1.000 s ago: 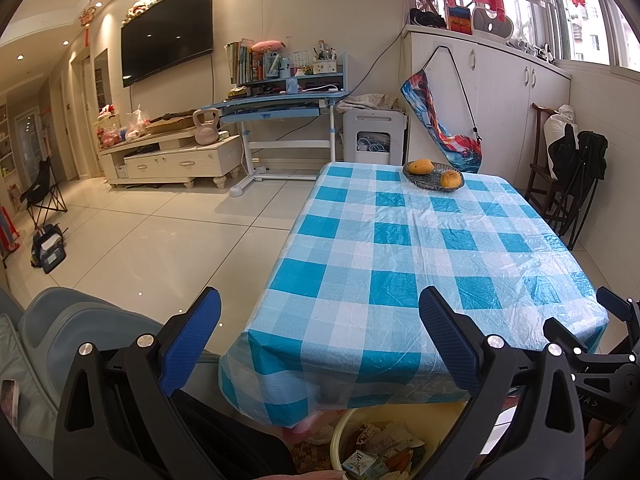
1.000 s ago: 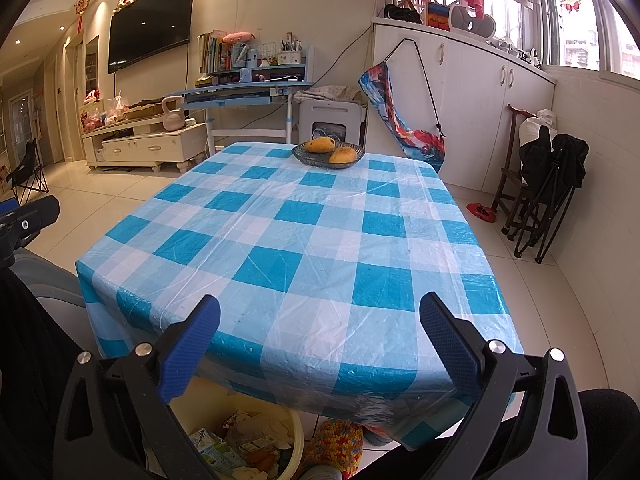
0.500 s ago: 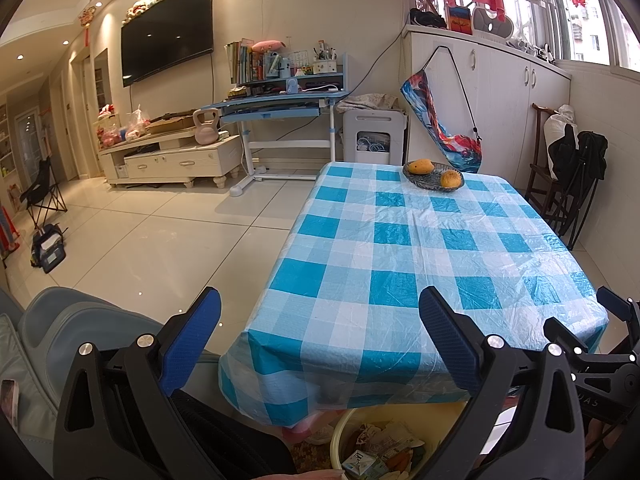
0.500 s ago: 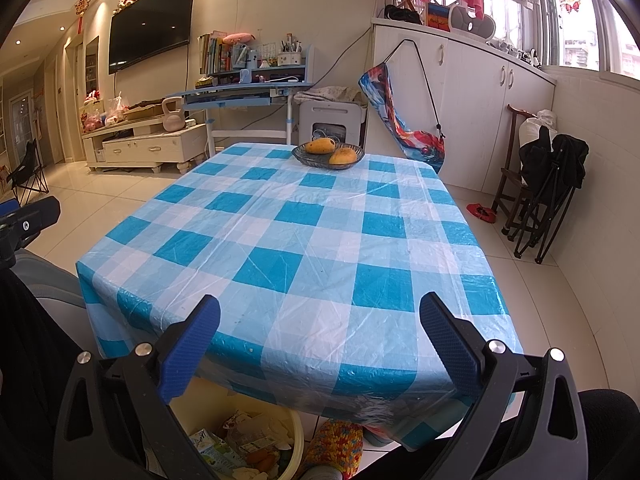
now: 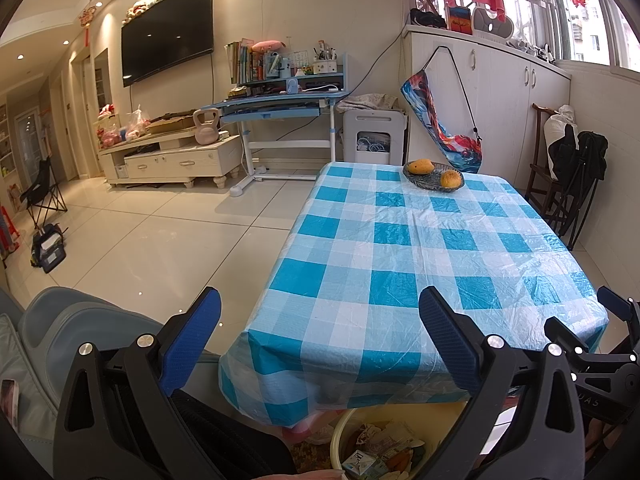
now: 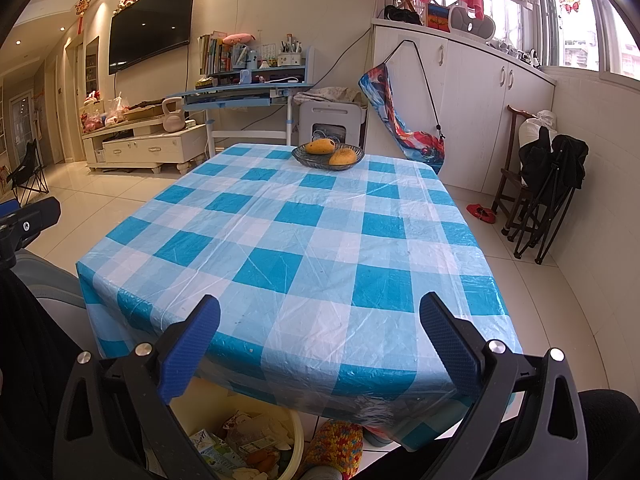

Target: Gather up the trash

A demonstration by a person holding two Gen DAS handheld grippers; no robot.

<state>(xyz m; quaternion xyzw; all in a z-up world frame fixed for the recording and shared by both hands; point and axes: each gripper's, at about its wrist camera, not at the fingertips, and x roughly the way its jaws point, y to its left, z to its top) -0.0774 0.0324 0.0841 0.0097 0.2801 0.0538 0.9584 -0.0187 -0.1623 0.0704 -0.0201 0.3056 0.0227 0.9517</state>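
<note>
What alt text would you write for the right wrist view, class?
The open, empty right gripper points across a blue-checked table bearing only a bowl of two mangoes. A yellow bin of trash sits below the near edge.

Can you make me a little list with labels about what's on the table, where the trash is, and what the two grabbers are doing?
table: checked blue and white tablecloth
on the table: dark fruit bowl at the far end, holding two yellow-orange fruits
trash: cartons and wrappers in a yellow bin on the floor at the table's near edge
left gripper: open, holding nothing
right gripper: open, holding nothing
loose trash on the table: none seen
</note>
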